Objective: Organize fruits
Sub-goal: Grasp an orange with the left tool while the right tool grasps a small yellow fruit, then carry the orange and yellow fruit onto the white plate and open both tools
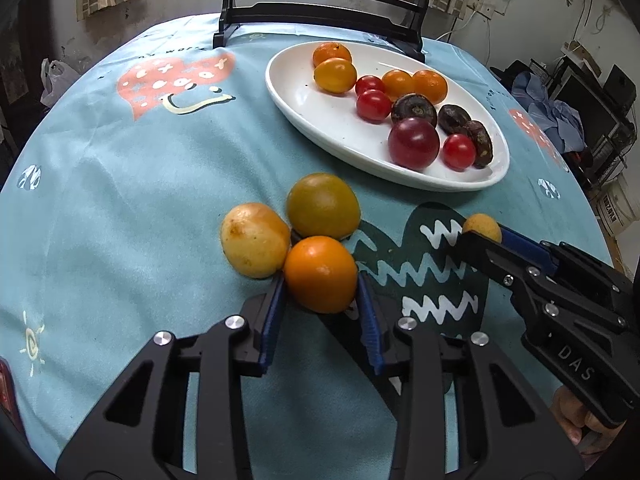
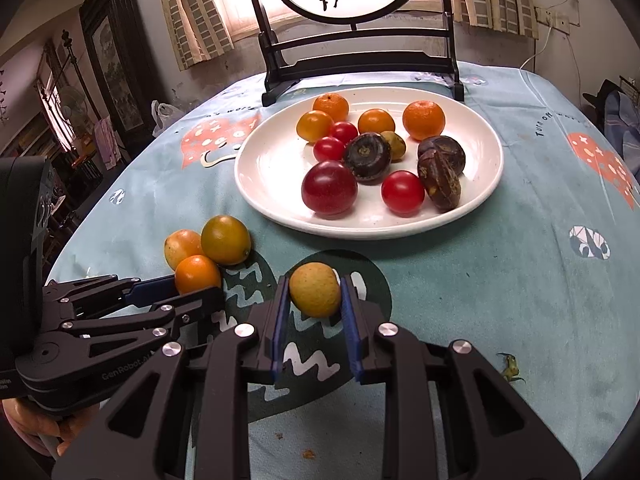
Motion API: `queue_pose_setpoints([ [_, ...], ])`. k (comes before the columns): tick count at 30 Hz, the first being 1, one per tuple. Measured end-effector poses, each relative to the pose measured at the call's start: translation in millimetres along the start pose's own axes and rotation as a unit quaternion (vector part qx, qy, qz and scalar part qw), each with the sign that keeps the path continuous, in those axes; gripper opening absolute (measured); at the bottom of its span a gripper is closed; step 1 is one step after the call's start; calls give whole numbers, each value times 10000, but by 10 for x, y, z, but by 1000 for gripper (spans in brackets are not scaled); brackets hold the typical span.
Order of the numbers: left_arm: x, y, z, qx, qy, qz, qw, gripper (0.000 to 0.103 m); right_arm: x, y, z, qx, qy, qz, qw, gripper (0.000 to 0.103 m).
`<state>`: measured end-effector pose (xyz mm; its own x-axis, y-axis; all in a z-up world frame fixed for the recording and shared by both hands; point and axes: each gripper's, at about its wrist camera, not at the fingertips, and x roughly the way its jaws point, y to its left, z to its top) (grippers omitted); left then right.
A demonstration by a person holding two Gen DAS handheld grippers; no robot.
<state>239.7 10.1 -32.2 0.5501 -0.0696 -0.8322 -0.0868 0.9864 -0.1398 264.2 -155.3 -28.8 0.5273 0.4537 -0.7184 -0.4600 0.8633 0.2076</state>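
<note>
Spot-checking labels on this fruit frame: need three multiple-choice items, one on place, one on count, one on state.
1. Where is the white plate?
A. Beyond the loose fruit, before the black stand
B. Left of both claws
C. On the floor

2. How many fruits lie together on the cloth beside the left claw?
A. One
B. Three
C. Five

3. What is the right claw doing?
A. Hanging empty
B. Closed around a small yellow fruit
C. Gripping the plate

Answers: 1 A, the plate sits before the stand. 2 B, an orange, a yellow fruit and a greenish fruit touch. 3 B, the small yellow fruit sits between its pads.
</note>
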Motion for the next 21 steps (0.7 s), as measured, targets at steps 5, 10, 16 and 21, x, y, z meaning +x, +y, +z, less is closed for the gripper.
queue_pose_setpoints([
  [5,-35,29,-18,-42,-7,-114,9999,36,-21,9,6,-9,-34,35,10000,26],
  [10,-213,23,-61,-10,-313,-111,9994,36,-29,55,5,-105,-57,67,9999,26],
  [16,-468,-3,39,83,-888,-202,9958,36,-74,106,12,-263,-265,55,9993,26],
  [21,-476,-3,254,64,-999,-212,9947,36,-100,68,39,-211,-426,3,9989,26],
])
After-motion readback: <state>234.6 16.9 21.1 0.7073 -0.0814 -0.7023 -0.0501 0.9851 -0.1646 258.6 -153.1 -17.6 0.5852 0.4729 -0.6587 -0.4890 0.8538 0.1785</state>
